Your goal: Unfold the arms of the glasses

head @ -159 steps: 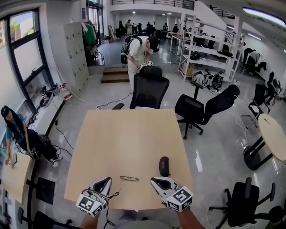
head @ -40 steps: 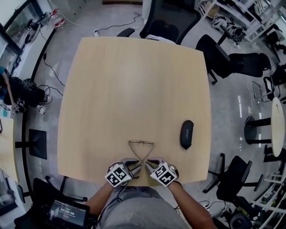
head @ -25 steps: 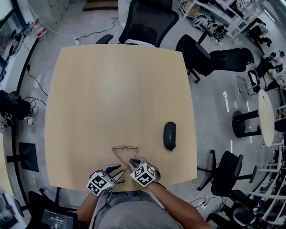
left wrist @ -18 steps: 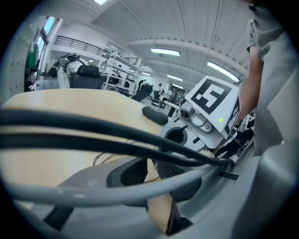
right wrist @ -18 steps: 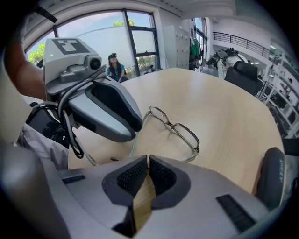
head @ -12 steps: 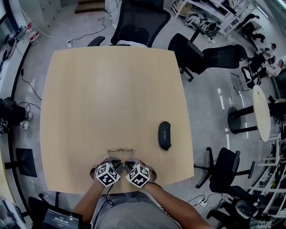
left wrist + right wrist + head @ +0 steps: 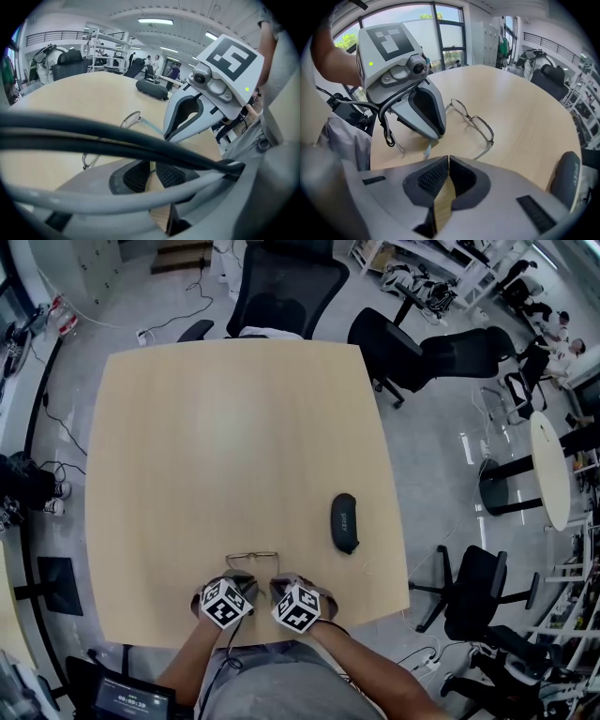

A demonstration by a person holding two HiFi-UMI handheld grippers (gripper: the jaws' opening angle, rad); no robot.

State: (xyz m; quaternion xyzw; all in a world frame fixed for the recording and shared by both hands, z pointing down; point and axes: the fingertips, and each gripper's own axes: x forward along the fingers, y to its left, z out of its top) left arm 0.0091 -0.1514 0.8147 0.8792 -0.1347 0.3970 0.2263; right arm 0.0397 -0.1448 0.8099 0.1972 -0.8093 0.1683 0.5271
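Thin wire-rimmed glasses (image 7: pixel 251 558) lie lenses-away near the front edge of the tan table (image 7: pixel 234 427), both arms pointing back toward me. My left gripper (image 7: pixel 240 579) is shut at the end of the left arm; in the right gripper view a teal arm tip (image 7: pixel 426 149) pokes out below the left gripper (image 7: pixel 429 138). My right gripper (image 7: pixel 278 582) is shut at the end of the right arm; in the left gripper view that arm runs from the glasses (image 7: pixel 131 119) into the right gripper (image 7: pixel 166 137). The jaw bodies hide both grip points.
A black glasses case (image 7: pixel 344 523) lies on the table to the right of the glasses. Black office chairs (image 7: pixel 281 287) stand beyond the far edge and at the far right corner. My forearms and torso sit right behind the table's front edge.
A second ago the two arms converged in a V toward the grippers; now they run nearly parallel. The grippers have moved up close behind the frame and slightly apart.
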